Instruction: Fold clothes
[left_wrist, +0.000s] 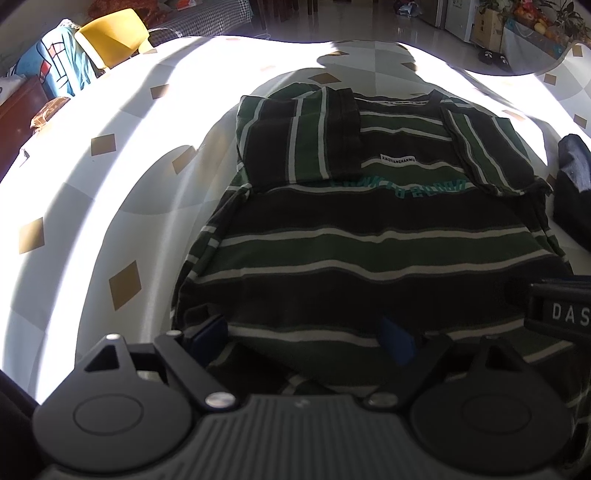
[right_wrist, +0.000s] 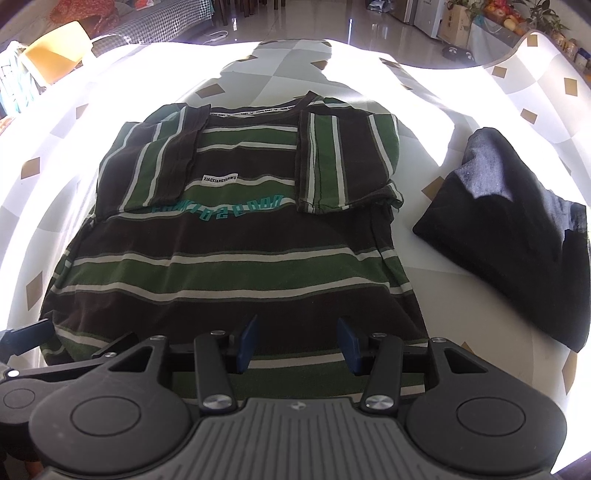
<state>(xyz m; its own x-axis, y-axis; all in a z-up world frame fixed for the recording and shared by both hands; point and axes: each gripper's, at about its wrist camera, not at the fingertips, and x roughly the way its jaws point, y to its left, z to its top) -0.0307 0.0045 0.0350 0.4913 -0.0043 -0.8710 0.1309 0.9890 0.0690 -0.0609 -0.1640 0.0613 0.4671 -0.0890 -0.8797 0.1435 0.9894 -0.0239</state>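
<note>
With the striped T-shirt (right_wrist: 229, 251) lying flat mid-counter, sleeves folded in, sink your wide-open left gripper (left_wrist: 306, 332) and half-open, empty right gripper (right_wrist: 297, 343) evenly onto its near hem, pinch both layers, then lift together toward the collar.

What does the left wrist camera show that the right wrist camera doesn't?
Only the left wrist view shows the blue patterned cloth at the far left. Only the right wrist view shows the whole dark folded garment beside the shirt. Both show the striped shirt with its sleeves folded in on the checked tablecloth, and the yellow chair.
</note>
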